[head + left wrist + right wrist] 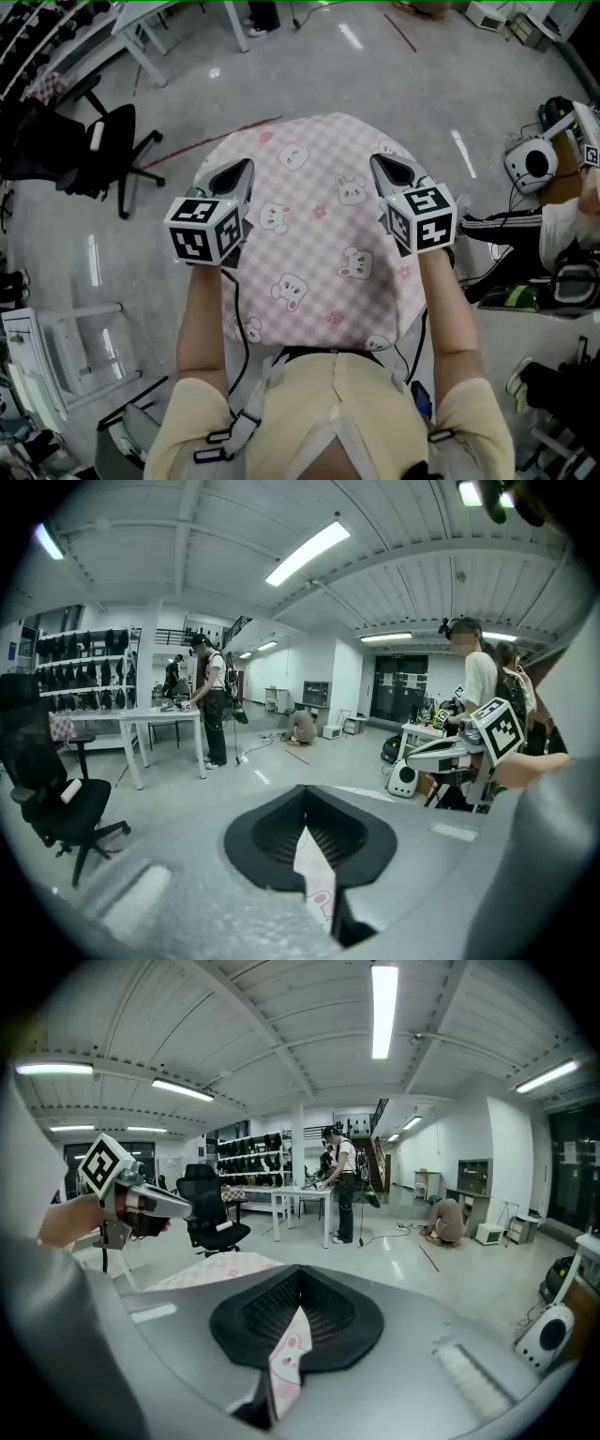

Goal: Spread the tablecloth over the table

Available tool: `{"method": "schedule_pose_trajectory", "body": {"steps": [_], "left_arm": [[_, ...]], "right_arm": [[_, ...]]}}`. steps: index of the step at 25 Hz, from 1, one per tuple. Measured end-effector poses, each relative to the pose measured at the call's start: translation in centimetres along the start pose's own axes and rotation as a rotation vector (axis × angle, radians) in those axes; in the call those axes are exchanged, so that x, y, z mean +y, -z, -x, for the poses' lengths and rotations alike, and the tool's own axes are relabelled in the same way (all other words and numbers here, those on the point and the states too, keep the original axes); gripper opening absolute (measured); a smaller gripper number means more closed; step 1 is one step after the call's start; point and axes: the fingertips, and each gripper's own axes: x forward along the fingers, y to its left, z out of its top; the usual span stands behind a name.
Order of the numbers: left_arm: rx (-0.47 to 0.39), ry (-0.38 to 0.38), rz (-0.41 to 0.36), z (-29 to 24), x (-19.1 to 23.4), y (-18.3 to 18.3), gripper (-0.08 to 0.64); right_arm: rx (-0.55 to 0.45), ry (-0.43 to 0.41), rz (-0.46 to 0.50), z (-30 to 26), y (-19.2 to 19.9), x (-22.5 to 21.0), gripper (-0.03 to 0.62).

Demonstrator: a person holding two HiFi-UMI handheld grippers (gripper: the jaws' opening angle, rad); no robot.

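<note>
A pink checked tablecloth (314, 234) printed with white bunnies lies spread over a small table in the head view's middle, its far edge rounded. My left gripper (236, 174) is shut on the tablecloth's left edge; a strip of the cloth (314, 874) shows pinched between its dark pads. At the right edge my right gripper (386, 169) is shut on the tablecloth too, with a bunny-printed fold (286, 1358) caught in its jaws. Both grippers are held level, at about the same height. The table itself is hidden under the cloth.
A black office chair (103, 150) stands on the grey floor at the left. A white table (159, 719) with people beside it is further off. White shelving (66, 347) is at the lower left. Another person with a gripper (478, 742) and gear (530, 164) stands at the right.
</note>
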Motion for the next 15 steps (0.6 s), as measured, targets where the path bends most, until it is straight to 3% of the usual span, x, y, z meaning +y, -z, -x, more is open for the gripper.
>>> {"method": "schedule_pose_trajectory", "body": {"steps": [8,15], "left_arm": [[-0.027,0.001,0.044,2.1,-1.2,-1.0,0.003],[-0.029,-0.013,0.13,3.5,-1.7,2.6,0.005]], "right_arm": [[-0.026,0.02,-0.081,2.5,-1.2,0.6,0.005],[-0.058,0.011,-0.2,3.5,1.9,2.2,0.003]]}}
